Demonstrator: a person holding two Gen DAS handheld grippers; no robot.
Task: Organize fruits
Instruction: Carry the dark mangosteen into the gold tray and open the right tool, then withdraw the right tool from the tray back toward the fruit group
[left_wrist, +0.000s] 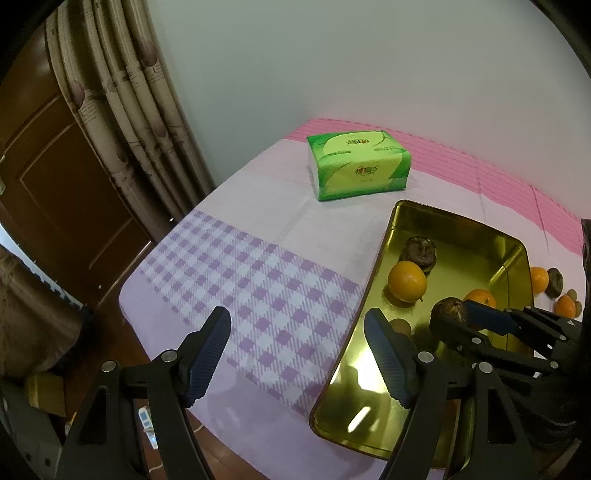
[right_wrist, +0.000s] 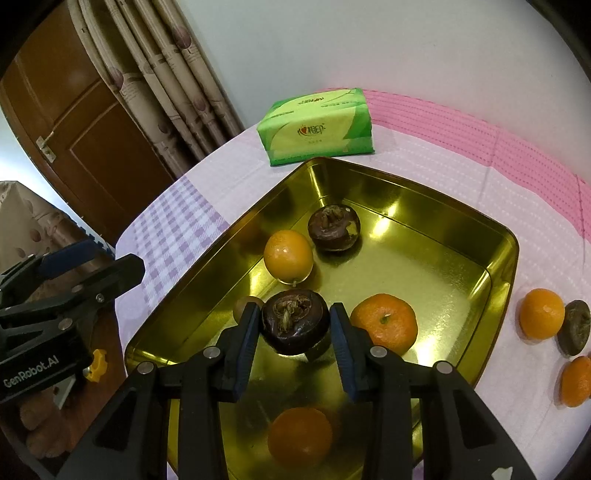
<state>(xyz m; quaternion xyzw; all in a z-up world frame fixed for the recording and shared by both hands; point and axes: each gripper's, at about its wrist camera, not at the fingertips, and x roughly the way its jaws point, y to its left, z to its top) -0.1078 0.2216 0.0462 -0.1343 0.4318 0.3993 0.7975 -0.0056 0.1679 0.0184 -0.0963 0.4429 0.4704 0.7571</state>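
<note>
Closest in, the right gripper (right_wrist: 293, 325) has its blue pads pressed on either side of a dark brown fruit (right_wrist: 295, 320), holding it low over the gold tray (right_wrist: 495, 258), where two oranges and another dark fruit already lie. To my eye this is the drop-off step: next it should let go and rise clear. Off to the side the left gripper (left_wrist: 297, 354) gapes wide and empty beside the tray's rim, while more fruit waits on the cloth.

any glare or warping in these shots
Left wrist view: bright glare streaks on the tin's near floor, and fisheye bending curves the curtain. Right wrist view: the tin mirrors an orange, with highlights along its far wall; corners are vignetted black.
</note>
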